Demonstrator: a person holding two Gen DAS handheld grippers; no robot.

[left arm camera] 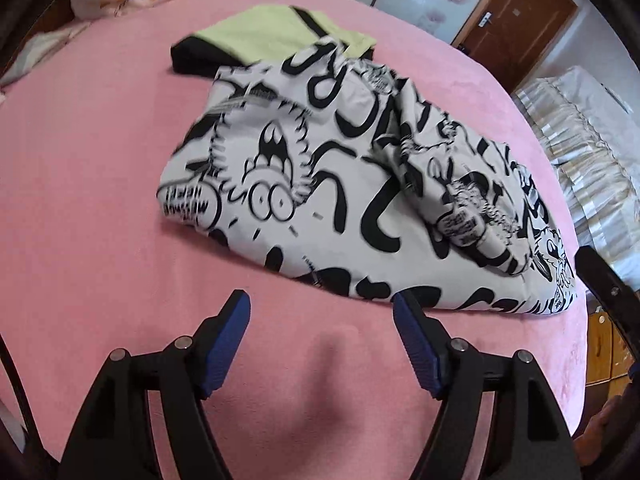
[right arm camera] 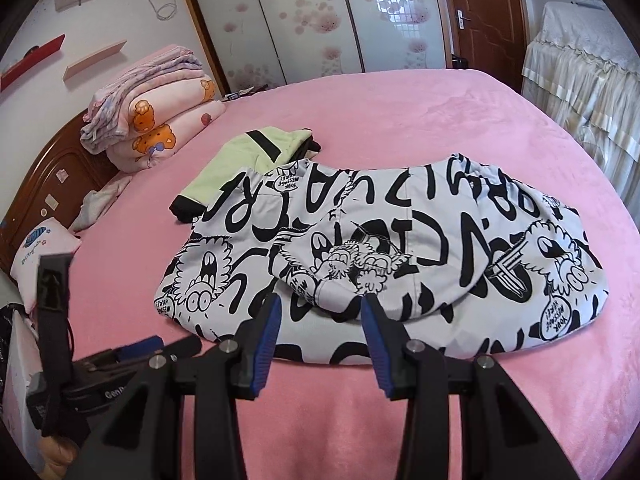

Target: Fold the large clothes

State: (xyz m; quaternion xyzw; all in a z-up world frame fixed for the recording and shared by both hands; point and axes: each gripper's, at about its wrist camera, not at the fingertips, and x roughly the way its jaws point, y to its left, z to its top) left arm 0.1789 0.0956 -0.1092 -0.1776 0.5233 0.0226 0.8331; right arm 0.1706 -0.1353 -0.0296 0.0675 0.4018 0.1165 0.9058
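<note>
A white garment with black cartoon print (left arm camera: 340,184) lies folded on the pink bed (left arm camera: 100,200); it also shows in the right wrist view (right arm camera: 400,248). My left gripper (left arm camera: 322,308) is open and empty, just short of the garment's near edge. My right gripper (right arm camera: 320,312) is open and empty, its fingertips over the garment's near edge. The left gripper (right arm camera: 132,356) shows at the lower left of the right wrist view. Part of the right gripper (left arm camera: 600,276) shows at the right edge of the left wrist view.
A folded green and black garment (right arm camera: 248,156) lies behind the printed one, partly under it, and shows in the left wrist view (left arm camera: 272,32). Stacked quilts (right arm camera: 160,120) sit by the wooden headboard (right arm camera: 48,176). A draped cabinet (right arm camera: 592,80) stands right of the bed.
</note>
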